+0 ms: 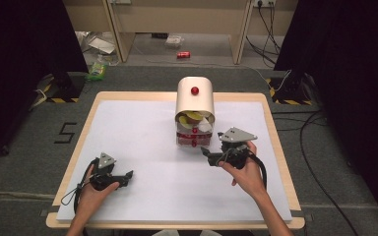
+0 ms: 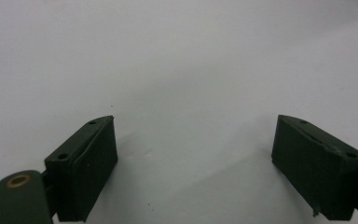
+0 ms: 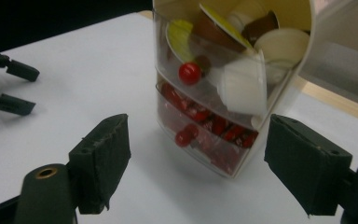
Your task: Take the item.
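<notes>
A cream drawer box (image 1: pixel 195 98) with a rounded top and a red knob stands at the back middle of the white table mat (image 1: pixel 142 142). Its upper clear drawer (image 3: pixel 223 56) holds yellow, brown and white capsules; the lower drawer (image 3: pixel 205 135) holds red pieces. Each drawer has a red knob (image 3: pixel 189 73). My right gripper (image 1: pixel 206 155) is open just right of the box's front, its jaws apart facing the drawers (image 3: pixel 198 121). My left gripper (image 1: pixel 128 178) rests low at the front left, open over bare mat (image 2: pixel 193 121). The left gripper's fingers (image 3: pixel 14 88) show at the far left of the right gripper view.
The mat lies on a wooden tabletop (image 1: pixel 275 142) with a bare rim. Behind the table, on the floor, are a red can (image 1: pixel 183 54), a green packet (image 1: pixel 97 70), cables (image 1: pixel 315 132) and wooden furniture legs. Black curtains flank both sides.
</notes>
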`<control>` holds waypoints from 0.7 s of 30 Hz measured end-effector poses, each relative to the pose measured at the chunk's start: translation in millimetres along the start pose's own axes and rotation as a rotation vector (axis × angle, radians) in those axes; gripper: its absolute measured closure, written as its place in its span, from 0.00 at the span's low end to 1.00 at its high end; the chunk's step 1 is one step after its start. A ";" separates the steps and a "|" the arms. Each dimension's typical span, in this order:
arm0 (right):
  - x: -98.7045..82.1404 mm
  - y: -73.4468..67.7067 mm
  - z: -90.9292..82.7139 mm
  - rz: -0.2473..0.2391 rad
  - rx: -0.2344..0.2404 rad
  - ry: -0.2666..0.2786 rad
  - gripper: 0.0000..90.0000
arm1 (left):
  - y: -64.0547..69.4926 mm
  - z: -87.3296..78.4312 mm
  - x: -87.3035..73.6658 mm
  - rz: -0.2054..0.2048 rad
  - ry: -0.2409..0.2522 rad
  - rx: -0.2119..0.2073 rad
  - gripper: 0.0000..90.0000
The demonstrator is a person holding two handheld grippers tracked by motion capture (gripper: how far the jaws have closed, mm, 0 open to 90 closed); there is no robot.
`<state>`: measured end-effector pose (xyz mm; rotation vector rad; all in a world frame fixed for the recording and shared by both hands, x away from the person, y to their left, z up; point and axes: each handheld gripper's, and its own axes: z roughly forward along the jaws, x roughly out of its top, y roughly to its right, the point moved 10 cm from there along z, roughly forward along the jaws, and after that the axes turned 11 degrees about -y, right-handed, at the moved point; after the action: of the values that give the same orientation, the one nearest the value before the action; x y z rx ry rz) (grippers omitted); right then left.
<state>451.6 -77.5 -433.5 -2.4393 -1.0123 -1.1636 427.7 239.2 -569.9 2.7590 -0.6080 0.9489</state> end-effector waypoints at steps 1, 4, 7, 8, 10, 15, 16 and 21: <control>2.6 -0.6 0.0 -0.002 0.001 0.005 0.26 | 0.0 0.0 0.0 0.000 0.000 0.000 0.15; 12.2 -2.6 0.3 -0.009 0.004 0.021 0.26 | 0.0 0.0 0.0 0.000 0.000 0.000 0.15; 20.0 -4.7 1.6 -0.014 0.008 0.031 0.26 | 0.0 0.0 0.0 0.000 0.000 0.000 0.15; 22.3 -5.2 2.3 -0.015 0.008 0.034 0.27 | 0.0 0.0 0.0 -0.001 0.000 0.000 0.15; 26.4 -6.6 4.1 -0.017 0.011 0.036 0.27 | 0.0 0.0 0.0 -0.001 0.000 0.000 0.15; 34.3 -7.6 7.8 -0.031 0.000 0.037 0.27 | 0.0 0.0 0.0 -0.001 0.000 -0.001 0.15; 36.0 -7.7 8.5 -0.035 -0.002 0.036 0.27 | 0.1 0.0 0.0 -0.001 0.000 -0.001 0.15; 45.4 -5.3 11.4 -0.042 -0.011 0.043 0.28 | 0.0 0.0 0.0 -0.001 0.000 -0.001 0.15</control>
<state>474.5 -46.1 -406.8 -2.4013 -1.0524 -1.2325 427.7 239.2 -569.9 2.7587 -0.6073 0.9479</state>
